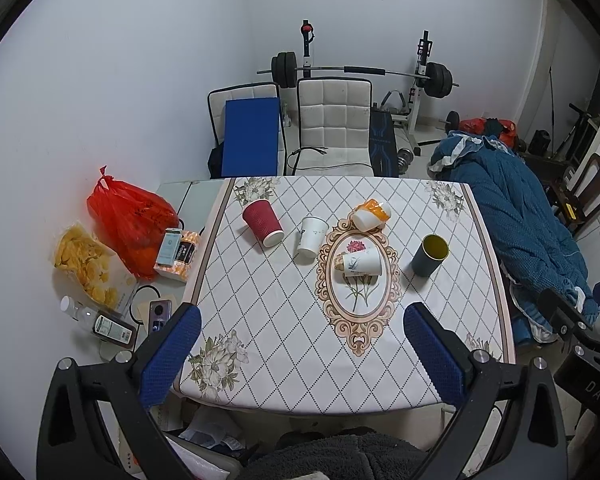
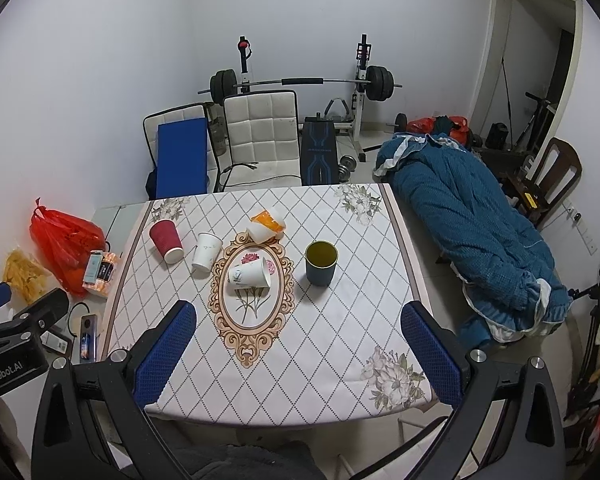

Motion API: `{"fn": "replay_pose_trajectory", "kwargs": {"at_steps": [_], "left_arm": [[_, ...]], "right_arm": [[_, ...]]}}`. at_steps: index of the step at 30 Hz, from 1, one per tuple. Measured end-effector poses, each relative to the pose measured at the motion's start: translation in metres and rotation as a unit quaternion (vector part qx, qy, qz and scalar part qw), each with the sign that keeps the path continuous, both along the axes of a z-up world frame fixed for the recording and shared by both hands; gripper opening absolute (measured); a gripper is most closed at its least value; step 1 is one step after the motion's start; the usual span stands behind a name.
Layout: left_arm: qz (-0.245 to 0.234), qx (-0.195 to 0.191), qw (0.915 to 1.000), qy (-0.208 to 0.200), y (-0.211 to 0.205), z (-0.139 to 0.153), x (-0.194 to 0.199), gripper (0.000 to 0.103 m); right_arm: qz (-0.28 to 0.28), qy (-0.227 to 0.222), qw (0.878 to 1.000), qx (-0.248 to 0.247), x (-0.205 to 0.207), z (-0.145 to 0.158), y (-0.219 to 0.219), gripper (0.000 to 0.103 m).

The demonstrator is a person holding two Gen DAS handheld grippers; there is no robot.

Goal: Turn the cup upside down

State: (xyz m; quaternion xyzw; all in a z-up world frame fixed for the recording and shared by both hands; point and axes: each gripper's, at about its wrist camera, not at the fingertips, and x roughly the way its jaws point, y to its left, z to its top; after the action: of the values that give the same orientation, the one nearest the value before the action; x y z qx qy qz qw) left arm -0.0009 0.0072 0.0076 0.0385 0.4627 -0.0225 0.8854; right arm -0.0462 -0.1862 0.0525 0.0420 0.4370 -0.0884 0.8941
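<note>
Blue-padded fingers of the left gripper [image 1: 302,356] hung wide apart over the near edge of the table, holding nothing, and the right gripper [image 2: 298,354] beside it was spread just as wide and just as empty. Both hovered above the white tablecloth with its diamond grid and flower corners [image 1: 284,312], well short of any cup.

Five cups stood or lay farther back on the cloth. On the right, apart from the others, the dark grey-blue cup with a yellow-green inside [image 1: 430,255] stood upright, mouth open to the ceiling. Within the ornate oval medallion printed at the centre lay a white paper cup with a small dark sketch [image 1: 358,262], tipped on its side. Behind it, at the medallion's top rim, an orange-and-white paper cup [image 1: 372,213] also lay on its side. Left of the medallion stood a plain white paper cup [image 1: 311,236], mouth down. Farthest left was a red ribbed paper cup [image 1: 262,222], also mouth down.

Off the table's left side, a red plastic bag [image 1: 130,220] and a clear bag of yellow chips [image 1: 86,260] sat against the wall. Beyond the table stood a white quilted chair [image 1: 334,120] and a barbell rack [image 1: 364,72].
</note>
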Motion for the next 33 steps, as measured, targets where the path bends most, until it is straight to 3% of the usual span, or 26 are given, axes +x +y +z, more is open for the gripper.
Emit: {"fn": "replay_pose_trajectory", "kwargs": {"at_steps": [33], "left_arm": [[-0.011, 0.0, 0.9999, -0.001, -0.0075, 0.0002, 0.0008, 0.103]], "right_arm": [[0.0, 0.0, 1.0, 0.002, 0.001, -0.0015, 0.0023, 0.103]]}}
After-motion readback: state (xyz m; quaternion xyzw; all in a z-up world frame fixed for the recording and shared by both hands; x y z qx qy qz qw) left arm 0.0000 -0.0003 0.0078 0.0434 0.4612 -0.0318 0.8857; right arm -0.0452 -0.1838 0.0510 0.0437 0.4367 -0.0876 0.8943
